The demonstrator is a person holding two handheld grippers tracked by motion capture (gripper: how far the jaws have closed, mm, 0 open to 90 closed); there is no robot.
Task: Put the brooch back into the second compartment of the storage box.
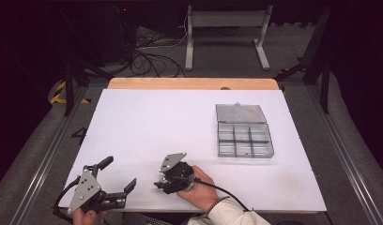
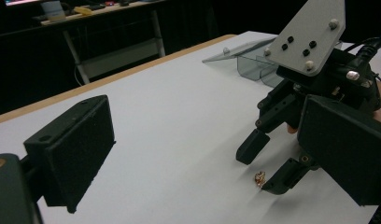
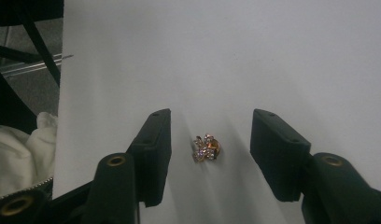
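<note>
Gold-coloured brooch [image 3: 207, 148] with small stones lies on the white table [image 1: 147, 122] near its front edge, between the jaws of the right gripper [image 3: 211, 156]; pads flank it, neither touching. Pick-up not yet made. Left gripper [image 1: 118, 173] rests at the front left corner, jaws wide, holding nothing. Compartment box [image 1: 243, 131] sits open toward the right edge, well apart (likely the destination). Left to do, by this reading: grip, lift, carry.

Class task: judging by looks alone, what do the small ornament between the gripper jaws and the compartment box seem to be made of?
Ornament: probably gold-toned metal set with small clear stones; it glints warm and sparkles. Compartment box: seemingly clear, grey-tinted hard plastic; the dividers and table show through it.
</note>
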